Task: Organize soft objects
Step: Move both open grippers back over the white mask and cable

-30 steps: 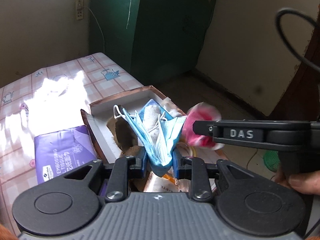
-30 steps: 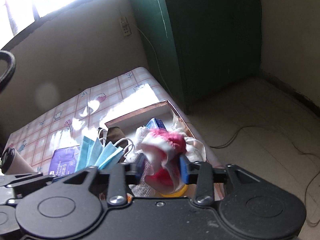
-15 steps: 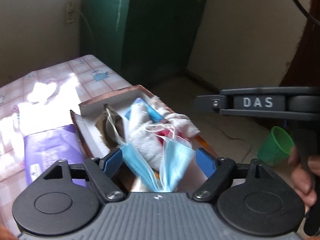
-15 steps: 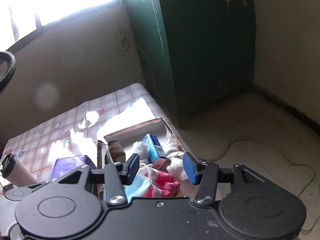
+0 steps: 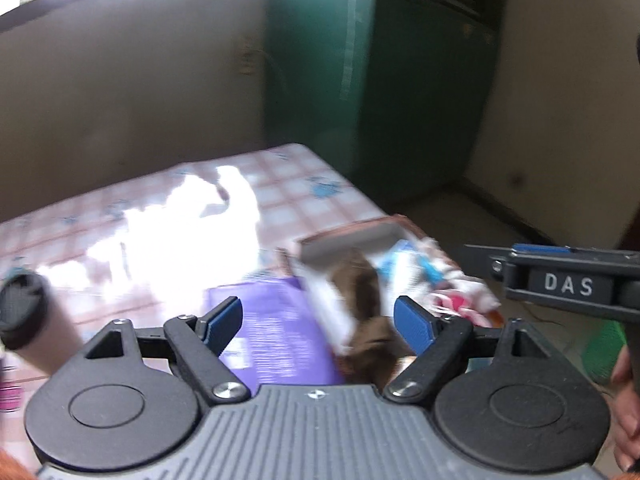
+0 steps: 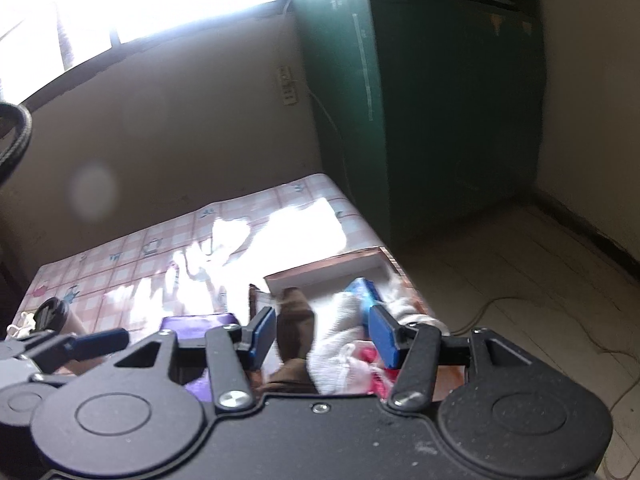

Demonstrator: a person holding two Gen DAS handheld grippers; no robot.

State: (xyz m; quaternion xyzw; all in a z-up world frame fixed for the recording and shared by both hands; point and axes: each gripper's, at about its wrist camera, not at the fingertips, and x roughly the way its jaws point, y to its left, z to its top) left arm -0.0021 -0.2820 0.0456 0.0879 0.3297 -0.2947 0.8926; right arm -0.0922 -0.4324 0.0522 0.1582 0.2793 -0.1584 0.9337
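A brown cardboard box (image 5: 348,236) (image 6: 320,268) sits at the table's right edge. It holds a brown cloth (image 5: 360,284) (image 6: 296,320), a white cloth (image 6: 340,332), a red-and-white cloth (image 5: 452,300) (image 6: 370,360) and a blue pack (image 6: 366,292). My left gripper (image 5: 320,322) hangs above and before the box, its jaws opening with nothing between them. My right gripper (image 6: 323,334) hovers over the box's near end, its jaws opening and empty too. The blue masks are not visible.
A purple tissue pack (image 5: 272,320) (image 6: 196,324) lies left of the box. A cup with a black lid (image 5: 24,316) (image 6: 52,312) stands at the far left. A green cabinet (image 6: 420,100) rises behind the table. A green basket (image 5: 604,344) and a cable (image 6: 500,304) lie on the floor.
The left gripper let go of the blue masks and the right let go of the red-and-white cloth, both over the box. Both grippers opened, then rose and drew back.
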